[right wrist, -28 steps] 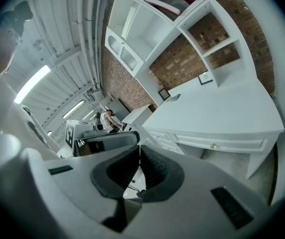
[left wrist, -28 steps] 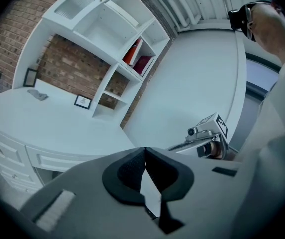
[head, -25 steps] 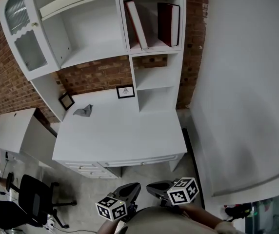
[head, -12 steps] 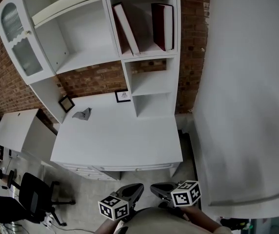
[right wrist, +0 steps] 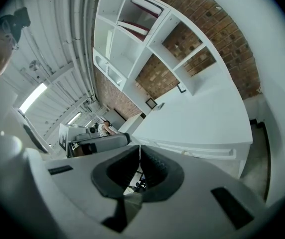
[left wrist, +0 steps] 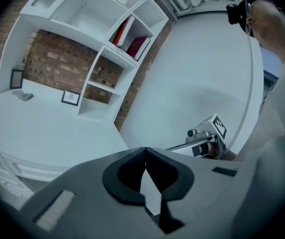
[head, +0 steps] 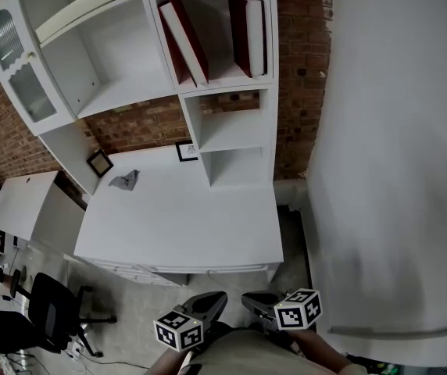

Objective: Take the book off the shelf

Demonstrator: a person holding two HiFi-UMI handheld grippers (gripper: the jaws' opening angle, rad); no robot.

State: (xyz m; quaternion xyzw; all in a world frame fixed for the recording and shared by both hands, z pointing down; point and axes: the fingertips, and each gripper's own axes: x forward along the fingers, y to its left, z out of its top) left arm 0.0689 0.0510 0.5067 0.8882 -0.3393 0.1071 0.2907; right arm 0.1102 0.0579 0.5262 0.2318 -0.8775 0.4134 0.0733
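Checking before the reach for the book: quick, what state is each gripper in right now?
Left gripper: closed, holding nothing.
Right gripper: closed, holding nothing.

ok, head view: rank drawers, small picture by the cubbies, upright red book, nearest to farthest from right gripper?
1. Drawers, desk front, just ahead of the right gripper.
2. Small picture, desk back, against brick.
3. Upright red book, top shelf, right side.

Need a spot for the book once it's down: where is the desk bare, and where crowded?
The desk top is bare across its front and middle, up to the grey cloth. The back is busier: the cloth, a dark frame, a small picture and the shelf tower by the brick wall.
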